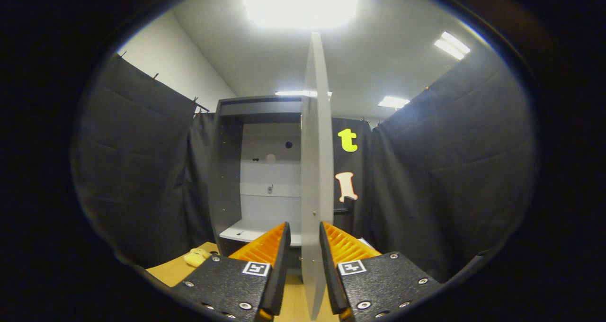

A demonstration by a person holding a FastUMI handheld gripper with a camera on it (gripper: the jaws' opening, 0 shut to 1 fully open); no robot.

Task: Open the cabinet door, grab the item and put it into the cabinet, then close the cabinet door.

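A: Gripper view, entry one. Cabinet door (315, 170): we log it edge-on, upright, its long axis vertical, its thin free edge running straight down between our jaws.

B: Jaw state?

A: The gripper (305, 239) has its jaws narrow, one finger (265, 251) on each face of the door. We see slim gaps on both sides, so we cannot tell whether both pads press on the panel or merely bracket it.

B: Entry two, the cabinet (246, 170)?

A: Open, beyond the fingers and to the left of the door. A pale shelf (246, 229) sits low inside, bare from what we see; the back panel shows a few small holes and fittings.

B: Entry three, the item?

A: A small yellow item (196, 257), soft-looking, on the wooden surface (175, 270), just off the left finger and in front of the cabinet's lower left corner. Outside the cabinet, not yet stored.

B: The relation that governs our next move?

A: We judge the door open enough. The item lies left of and nearer than the door edge, so the jaws must come off the panel, swing left and dip low. The shelf lies just behind the item, a short carry forward.

B: Risk?

A: Nudging the door while we back off it.
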